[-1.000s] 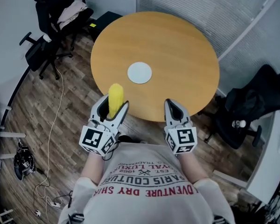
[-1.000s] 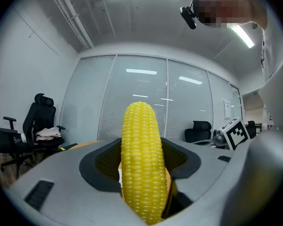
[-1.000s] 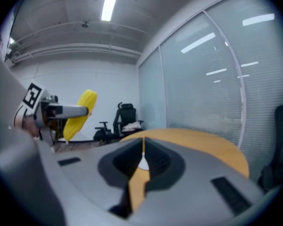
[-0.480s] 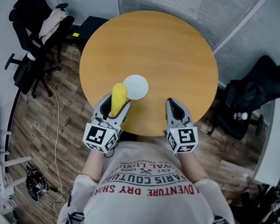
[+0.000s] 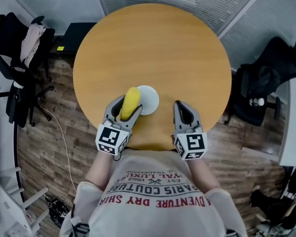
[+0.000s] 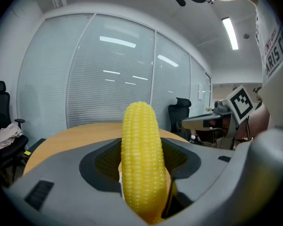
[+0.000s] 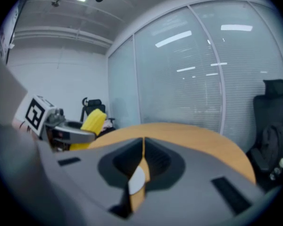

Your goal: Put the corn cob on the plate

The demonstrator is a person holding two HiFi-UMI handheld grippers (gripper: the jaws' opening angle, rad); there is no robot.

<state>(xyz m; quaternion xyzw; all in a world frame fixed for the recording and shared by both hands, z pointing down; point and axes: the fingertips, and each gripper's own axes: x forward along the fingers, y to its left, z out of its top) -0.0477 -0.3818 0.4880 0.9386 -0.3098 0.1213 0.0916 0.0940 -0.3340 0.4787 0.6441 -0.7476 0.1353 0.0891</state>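
Observation:
A yellow corn cob (image 5: 130, 102) stands between the jaws of my left gripper (image 5: 123, 105), which is shut on it; in the left gripper view the corn cob (image 6: 140, 159) fills the gap and points upward. The cob's tip overlaps the left edge of the small white plate (image 5: 149, 100) on the round wooden table (image 5: 153, 48). My right gripper (image 5: 183, 112) hovers over the table's near edge, to the right of the plate, shut and holding nothing. From the right gripper view the corn cob (image 7: 93, 121) and the left gripper show at the left.
Black office chairs stand around the table: one at the left with cloth on it (image 5: 24, 48), another at the right (image 5: 266, 78). A cable (image 5: 64, 147) trails over the wooden floor at the left. Glass walls with blinds lie beyond the table.
Both grippers have come forward over the table's near edge. The corn cob, held by the left gripper throughout, has gone from short of the plate to overlapping its left edge.

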